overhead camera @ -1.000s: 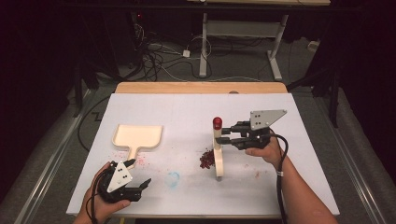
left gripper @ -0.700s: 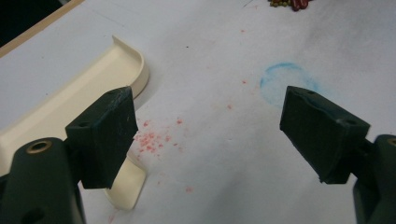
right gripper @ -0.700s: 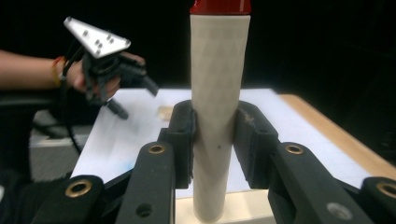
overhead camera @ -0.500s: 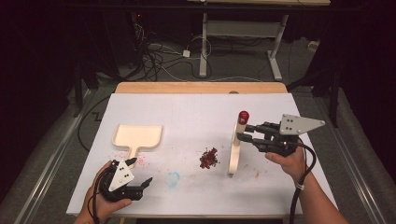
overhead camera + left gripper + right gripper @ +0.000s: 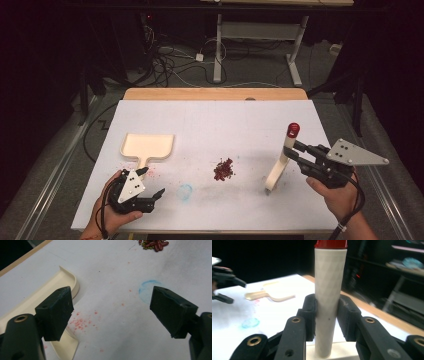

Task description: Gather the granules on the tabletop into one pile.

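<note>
From the high view: the right gripper (image 5: pixel 300 150) has the cream plastic brush with the red cap on its handle (image 5: pixel 282 160) pinched around the handle, well to the right of the little pile of dark red beans (image 5: pixel 223 169). The brush hangs upright, its broad head just at or barely off the white tabletop (image 5: pixel 215 125); can't tell if it's touching. My guess is it's light, rigid moulded plastic, so a mid-handle grip like this should steer it fine, though a smooth round handle could twist in the jaws if the head drags. The left gripper (image 5: pixel 154 184) sits low at the near-left edge, next to the cream plastic dustpan (image 5: pixel 148 146). The surface is stained with pink flecks and a faint blue ring (image 5: pixel 184 192). Behind the table it's a dark room, floor cables and a desk frame.

Left gripper view: jaws spread wide, nothing between them. The dustpan's handle and rim (image 5: pixel 65 282) lie just beside the left-hand jaw; that thin flat handle looks like the obvious place to grab. The beans (image 5: pixel 153 244) are far up top.

Right gripper view: jaws pressed onto the textured cream handle (image 5: pixel 329 290), below the red cap. The dustpan (image 5: pixel 268 293) and the other gripper are off to the left.
</note>
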Demonstrator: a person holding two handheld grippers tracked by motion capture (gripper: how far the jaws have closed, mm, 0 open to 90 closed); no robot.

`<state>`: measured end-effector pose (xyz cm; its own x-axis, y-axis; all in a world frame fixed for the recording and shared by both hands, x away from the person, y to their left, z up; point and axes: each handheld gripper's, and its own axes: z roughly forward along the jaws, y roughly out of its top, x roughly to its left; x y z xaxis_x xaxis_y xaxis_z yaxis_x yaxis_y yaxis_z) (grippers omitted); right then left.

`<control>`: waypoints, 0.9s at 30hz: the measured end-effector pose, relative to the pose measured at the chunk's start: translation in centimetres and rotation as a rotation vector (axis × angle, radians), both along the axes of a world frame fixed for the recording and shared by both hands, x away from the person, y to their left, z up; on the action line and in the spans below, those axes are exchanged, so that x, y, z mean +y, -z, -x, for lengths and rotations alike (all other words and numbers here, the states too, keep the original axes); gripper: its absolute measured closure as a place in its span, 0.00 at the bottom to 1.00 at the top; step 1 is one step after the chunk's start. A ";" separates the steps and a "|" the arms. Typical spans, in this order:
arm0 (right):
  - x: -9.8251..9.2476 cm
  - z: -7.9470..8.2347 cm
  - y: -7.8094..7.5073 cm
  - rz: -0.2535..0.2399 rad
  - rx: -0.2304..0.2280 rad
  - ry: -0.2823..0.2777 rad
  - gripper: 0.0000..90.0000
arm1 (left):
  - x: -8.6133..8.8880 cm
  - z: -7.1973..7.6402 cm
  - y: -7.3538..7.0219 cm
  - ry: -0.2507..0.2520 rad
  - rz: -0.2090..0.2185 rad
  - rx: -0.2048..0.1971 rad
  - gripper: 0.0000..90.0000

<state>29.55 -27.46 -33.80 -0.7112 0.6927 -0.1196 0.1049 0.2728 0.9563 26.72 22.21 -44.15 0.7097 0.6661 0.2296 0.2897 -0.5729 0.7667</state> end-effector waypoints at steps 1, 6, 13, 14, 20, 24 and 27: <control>-0.1 0.4 -0.1 0.009 0.009 0.037 0.78 | 0.0 0.0 0.0 0.002 0.000 -0.002 0.20; -0.6 2.5 -0.4 0.056 0.085 0.199 0.78 | 0.0 0.0 -0.1 0.005 0.002 -0.003 0.20; -0.6 1.9 0.6 0.076 0.197 0.258 0.78 | -0.3 -0.2 0.0 0.010 -0.003 0.001 0.20; -0.5 1.5 0.8 0.086 0.211 0.263 0.78 | -0.3 -0.2 0.0 0.011 -0.002 0.002 0.20; 0.4 -1.4 1.5 0.086 0.230 0.285 0.78 | -0.7 -0.4 0.0 0.016 -0.002 0.008 0.20; 1.4 -3.9 2.1 0.113 0.227 0.326 0.78 | -0.9 -0.4 0.1 0.022 -0.010 0.011 0.20; 1.9 -6.1 2.6 0.143 0.236 0.373 0.77 | -0.7 -0.4 0.1 0.017 -0.006 0.012 0.20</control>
